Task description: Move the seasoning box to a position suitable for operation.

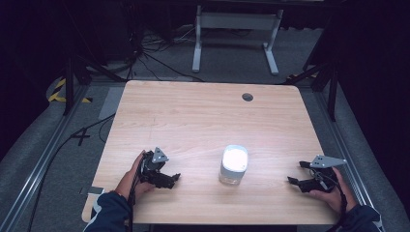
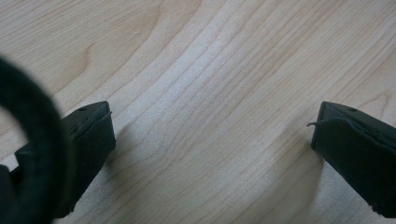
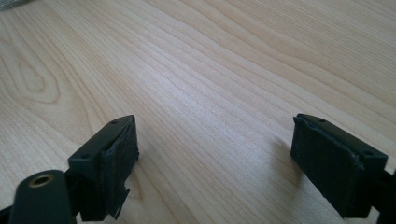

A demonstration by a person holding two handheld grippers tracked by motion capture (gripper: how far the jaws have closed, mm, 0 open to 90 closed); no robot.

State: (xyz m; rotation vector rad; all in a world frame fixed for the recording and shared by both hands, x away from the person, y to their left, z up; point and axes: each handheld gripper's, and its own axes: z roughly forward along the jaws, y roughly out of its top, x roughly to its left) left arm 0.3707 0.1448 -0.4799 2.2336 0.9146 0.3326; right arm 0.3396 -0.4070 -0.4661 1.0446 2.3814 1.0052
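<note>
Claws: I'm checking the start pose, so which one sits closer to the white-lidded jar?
The left claw; its tips point at the jar across a shorter stretch of table than the right claw.

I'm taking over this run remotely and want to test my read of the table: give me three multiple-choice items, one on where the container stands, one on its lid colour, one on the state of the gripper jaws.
1. Where does the container stand?
A. between the two grippers, near the table's front edge
B. at the far edge, by the round hole
C. on the floor beside the table

2. What colour is its lid?
A. red
B. white
C. black

3. How do the jaws of the left gripper and the right gripper stand?
A. both open with nothing between them
B. both shut on the container
C. left shut, right open

Answers:
1 A, the high view shows it on the table between both hands.
2 B, the top shows bright white.
3 A, each gripper view shows bare wood between spread jaws.
</note>
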